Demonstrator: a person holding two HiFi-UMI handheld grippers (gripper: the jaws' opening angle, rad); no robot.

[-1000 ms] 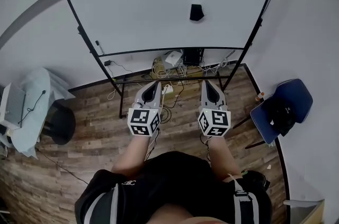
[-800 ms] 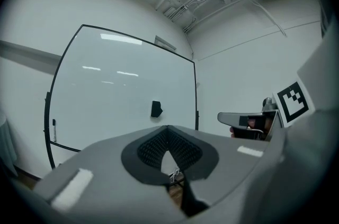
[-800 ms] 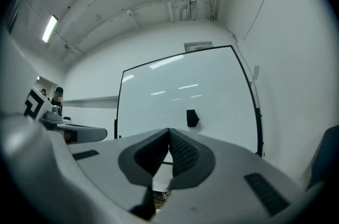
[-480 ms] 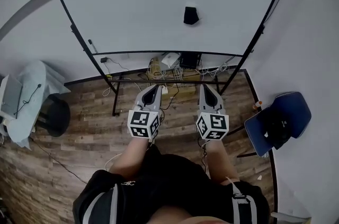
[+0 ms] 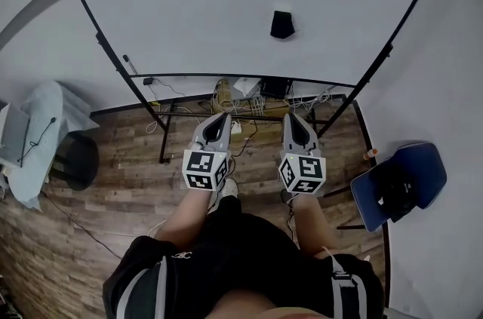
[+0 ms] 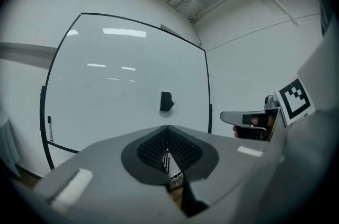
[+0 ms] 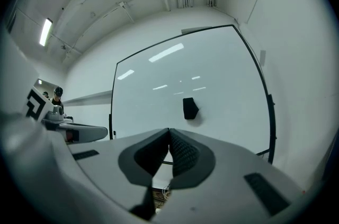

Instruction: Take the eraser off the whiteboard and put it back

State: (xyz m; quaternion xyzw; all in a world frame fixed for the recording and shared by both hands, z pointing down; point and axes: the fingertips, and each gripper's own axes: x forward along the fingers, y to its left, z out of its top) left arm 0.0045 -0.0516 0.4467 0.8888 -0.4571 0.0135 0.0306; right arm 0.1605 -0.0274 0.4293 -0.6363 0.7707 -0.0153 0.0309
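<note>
A black eraser [image 5: 281, 24] clings to the white whiteboard [image 5: 211, 1], right of its middle; it also shows as the eraser [image 6: 166, 101] and the eraser [image 7: 189, 108] in the two gripper views. My left gripper [image 5: 218, 119] and right gripper [image 5: 291, 119] are held side by side in front of the board, level, well short of it. Both have their jaws closed tip to tip with nothing between them. The left gripper [image 6: 167, 128] sits left of the eraser, the right gripper [image 7: 169, 131] almost below it.
The board stands on a black frame [image 5: 241, 76] with a marker [image 5: 130, 65] on its left ledge. Cables and boxes [image 5: 249, 95] lie on the wooden floor under it. A blue chair [image 5: 396, 185] is at the right, a pale table [image 5: 34, 136] at the left.
Both grippers and the person have moved forward toward the whiteboard, which now fills more of the head view. The jaws have stayed closed.
</note>
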